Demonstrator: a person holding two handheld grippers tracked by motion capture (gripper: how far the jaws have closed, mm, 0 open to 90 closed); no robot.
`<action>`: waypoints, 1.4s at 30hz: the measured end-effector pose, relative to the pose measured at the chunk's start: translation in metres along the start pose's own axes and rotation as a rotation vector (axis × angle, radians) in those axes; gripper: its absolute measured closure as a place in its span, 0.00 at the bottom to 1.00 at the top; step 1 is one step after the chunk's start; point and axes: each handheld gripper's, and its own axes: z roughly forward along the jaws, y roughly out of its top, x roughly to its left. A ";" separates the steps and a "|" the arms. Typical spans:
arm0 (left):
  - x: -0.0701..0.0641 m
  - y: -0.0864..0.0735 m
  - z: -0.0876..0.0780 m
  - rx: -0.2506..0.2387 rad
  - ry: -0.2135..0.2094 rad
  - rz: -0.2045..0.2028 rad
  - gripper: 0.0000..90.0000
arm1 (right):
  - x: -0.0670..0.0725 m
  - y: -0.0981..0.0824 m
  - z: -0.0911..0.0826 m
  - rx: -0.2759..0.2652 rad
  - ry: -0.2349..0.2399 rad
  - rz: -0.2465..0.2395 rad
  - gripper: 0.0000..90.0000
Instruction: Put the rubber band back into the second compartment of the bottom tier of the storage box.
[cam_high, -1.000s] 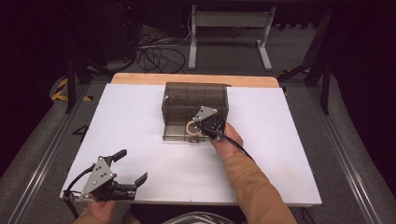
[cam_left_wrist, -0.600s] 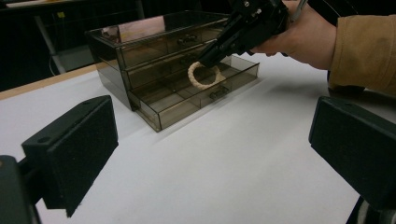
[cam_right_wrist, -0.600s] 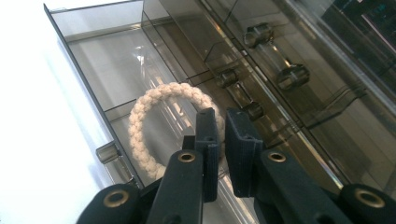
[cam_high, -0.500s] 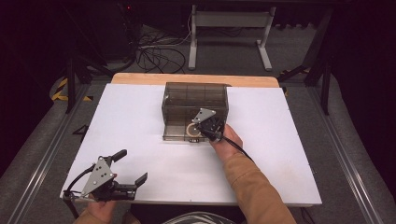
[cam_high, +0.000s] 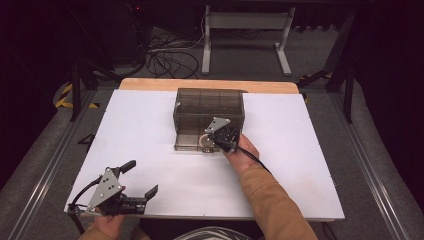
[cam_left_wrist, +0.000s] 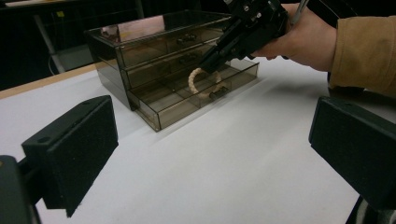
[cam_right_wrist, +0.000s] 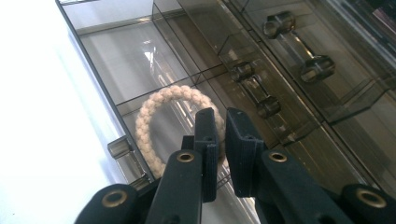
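Right tool (cam_right_wrist: 223, 140) clenched on braided ring (cam_right_wrist: 154, 112) in open drawer (cam_high: 186, 141) — left tool (cam_high: 141, 179) released

Glossy smoked-plastic drawer box (cam_high: 209, 112) — matt, braided rope ring (cam_right_wrist: 173, 122).

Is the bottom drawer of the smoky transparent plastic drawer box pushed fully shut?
No: the bottom drawer is pulled out in front of the smoky transparent plastic drawer box, with the cream braided rope ring over it.
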 end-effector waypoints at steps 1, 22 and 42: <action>0.000 0.000 0.000 0.000 0.000 0.000 0.02 | 0.000 0.000 0.000 0.001 0.002 0.000 0.92; 0.001 0.000 0.000 0.001 0.000 -0.002 0.02 | -0.003 0.004 -0.012 -0.056 0.045 0.061 0.64; 0.000 0.001 0.000 0.001 0.007 0.004 0.02 | -0.002 0.015 -0.058 -0.228 0.090 0.098 0.36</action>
